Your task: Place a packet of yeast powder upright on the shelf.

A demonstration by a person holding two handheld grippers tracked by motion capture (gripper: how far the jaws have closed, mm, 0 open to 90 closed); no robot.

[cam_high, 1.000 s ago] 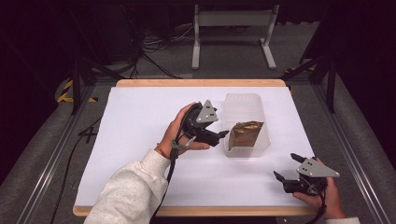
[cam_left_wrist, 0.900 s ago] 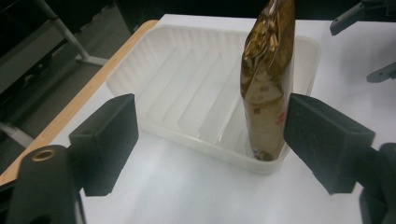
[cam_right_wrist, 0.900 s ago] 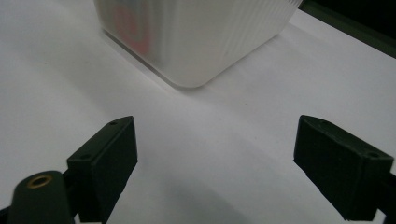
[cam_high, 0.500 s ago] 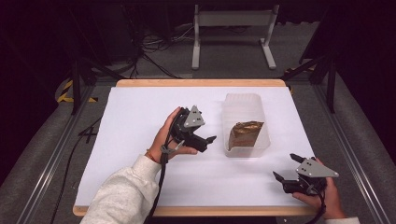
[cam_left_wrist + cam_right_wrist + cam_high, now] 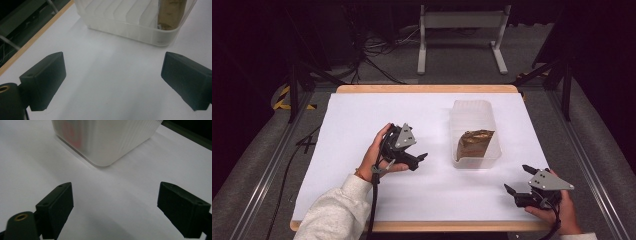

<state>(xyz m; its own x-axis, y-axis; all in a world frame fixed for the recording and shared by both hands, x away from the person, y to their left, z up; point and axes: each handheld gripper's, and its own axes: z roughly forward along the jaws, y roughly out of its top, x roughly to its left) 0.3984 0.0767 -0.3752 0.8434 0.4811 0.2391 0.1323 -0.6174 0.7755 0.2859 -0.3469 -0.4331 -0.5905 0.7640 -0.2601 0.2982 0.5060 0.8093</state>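
High view: left gripper just left of the clear container (brown packet inside), right gripper near its front-right; both spread wide.

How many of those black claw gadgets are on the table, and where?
2. The left gripper is held left of the clear plastic container; the right gripper is near the table's front right corner. Both are open and empty.

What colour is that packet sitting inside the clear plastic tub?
Brownish gold; the crinkled foil-like packet in the translucent plastic tub shows best in the high view.
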